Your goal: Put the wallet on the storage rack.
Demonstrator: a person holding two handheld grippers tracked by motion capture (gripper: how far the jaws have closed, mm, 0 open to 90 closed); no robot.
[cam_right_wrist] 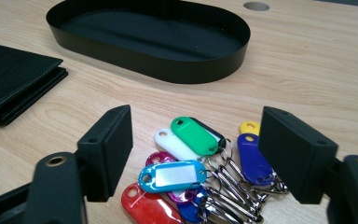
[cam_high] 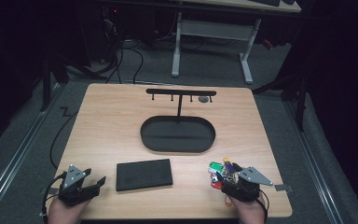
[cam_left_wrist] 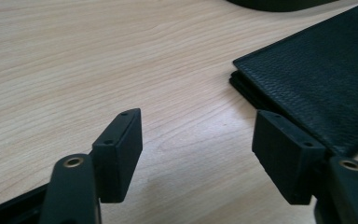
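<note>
A bunch of coloured key tags [cam_right_wrist: 193,161] on metal rings lies on the wooden table near its front right; it shows in the high view as key tags [cam_high: 220,169]. My right gripper [cam_right_wrist: 196,156] hovers just over them, open, its jaws wide on either side without touching; from above the right gripper [cam_high: 226,179] sits behind the bunch. A black leather wallet [cam_high: 144,174] lies flat at front centre. My left gripper [cam_left_wrist: 196,151] stands open with bare wood between its jaws, the wallet [cam_left_wrist: 321,79] just to its right. The left gripper [cam_high: 95,185] is at the front left corner.
A black oval tray [cam_high: 177,134] sits mid-table, its rim [cam_right_wrist: 168,70] ahead of the tags. Behind it rises a black T-shaped hook stand [cam_high: 181,93]. A round grey hole [cam_high: 203,99] marks the far tabletop. A desk frame [cam_high: 212,42] and cables lie on the floor beyond.
</note>
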